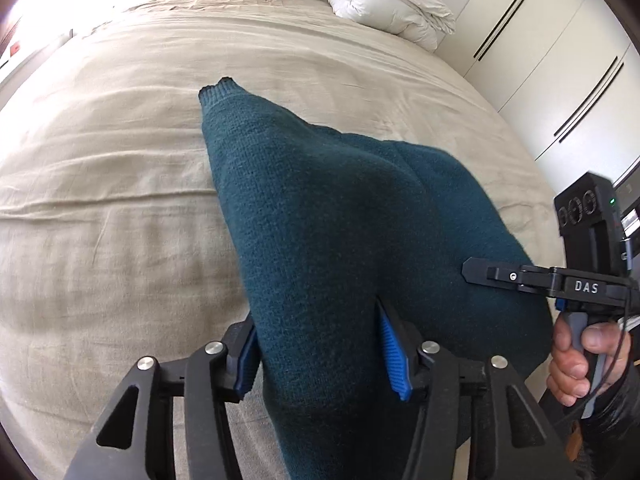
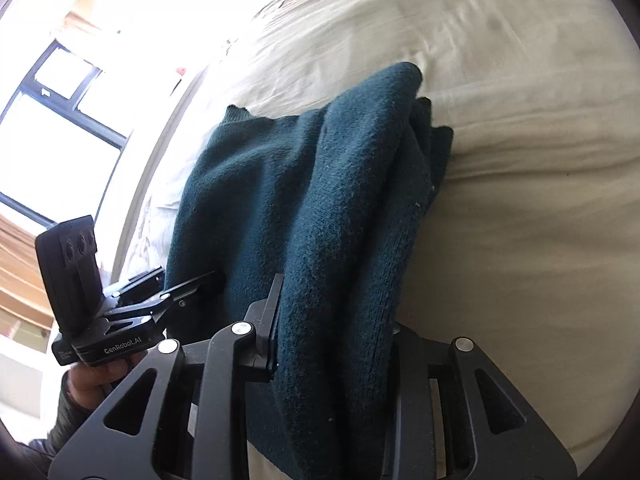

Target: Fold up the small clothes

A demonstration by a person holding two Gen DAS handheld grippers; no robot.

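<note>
Gripping the teal sweater (image 1: 340, 216) from both sides — left gripper (image 1: 320, 356) and right gripper (image 2: 334, 344), jaws clenched on knit.

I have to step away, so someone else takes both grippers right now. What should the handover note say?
Left gripper: shut on the near edge of the teal sweater.
Right gripper: also shut on the sweater, further along the same side.
Sweater: partly lifted, bunched in thick folds, far end with one cuff trailing on the beige bed.
Done: both grips taken.
Left: lay it flat, then fold neatly.
</note>
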